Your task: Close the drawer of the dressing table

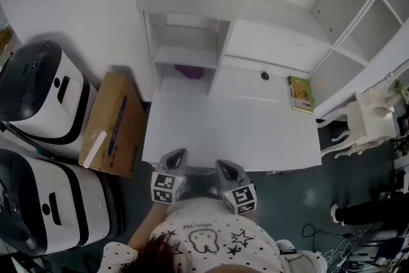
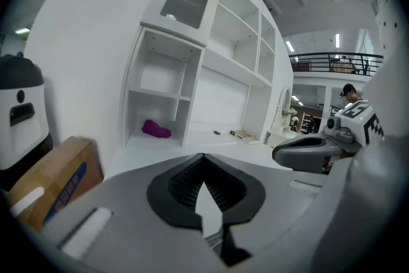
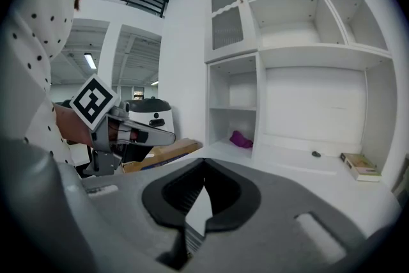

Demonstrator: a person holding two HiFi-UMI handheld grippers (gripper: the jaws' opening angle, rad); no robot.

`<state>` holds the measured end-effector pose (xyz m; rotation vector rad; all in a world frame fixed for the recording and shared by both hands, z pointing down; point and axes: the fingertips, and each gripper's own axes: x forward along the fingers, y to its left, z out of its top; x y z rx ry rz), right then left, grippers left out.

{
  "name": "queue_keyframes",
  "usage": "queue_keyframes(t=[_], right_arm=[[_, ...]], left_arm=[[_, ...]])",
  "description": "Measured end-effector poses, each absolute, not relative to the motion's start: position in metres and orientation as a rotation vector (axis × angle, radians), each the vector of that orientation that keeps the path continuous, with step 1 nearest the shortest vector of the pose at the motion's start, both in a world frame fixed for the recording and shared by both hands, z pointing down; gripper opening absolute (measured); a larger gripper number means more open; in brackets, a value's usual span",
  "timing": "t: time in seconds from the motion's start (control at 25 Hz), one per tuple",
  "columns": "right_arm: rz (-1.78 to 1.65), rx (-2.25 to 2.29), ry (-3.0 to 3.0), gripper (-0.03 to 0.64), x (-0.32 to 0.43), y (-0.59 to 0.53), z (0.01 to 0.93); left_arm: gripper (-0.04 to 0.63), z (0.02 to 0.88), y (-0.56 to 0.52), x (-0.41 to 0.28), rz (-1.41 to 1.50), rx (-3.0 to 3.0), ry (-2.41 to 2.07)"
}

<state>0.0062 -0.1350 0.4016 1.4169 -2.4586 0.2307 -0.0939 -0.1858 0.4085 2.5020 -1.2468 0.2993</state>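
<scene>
The white dressing table (image 1: pixel 230 131) fills the middle of the head view, with its shelf unit (image 1: pixel 192 41) at the back. No drawer front shows; the strip under the table's near edge is hidden by the top. My left gripper (image 1: pixel 179 153) and right gripper (image 1: pixel 223 165) hover side by side at that near edge, both pointing over the top. In the left gripper view, the left gripper's jaws (image 2: pixel 204 158) meet with nothing between them. The right gripper's jaws (image 3: pixel 204 163) are likewise closed and empty in the right gripper view.
A purple item (image 1: pixel 190 71) lies in the low left cubby. A small dark object (image 1: pixel 264 76) and a book-like box (image 1: pixel 300 94) rest at the back right. A cardboard box (image 1: pixel 115 121) and two white-and-black machines (image 1: pixel 38 93) stand left; a white chair (image 1: pixel 364 118) stands right.
</scene>
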Motion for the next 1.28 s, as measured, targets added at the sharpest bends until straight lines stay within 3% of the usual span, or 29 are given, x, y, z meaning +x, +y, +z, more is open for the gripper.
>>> queue_keyframes(t=[0.68,1.28], right_arm=[[0.147,1.244,-2.551,0.002,-0.065,-0.153,0.396],[0.080,1.165,-2.495,0.002,-0.078,-0.158,0.400]], left_arm=[[-0.006,0.363,-0.167,-0.148,0.219,2.523,-1.334],[-0.006,0.354,-0.182,-0.157,0.101,2.532,-1.339]])
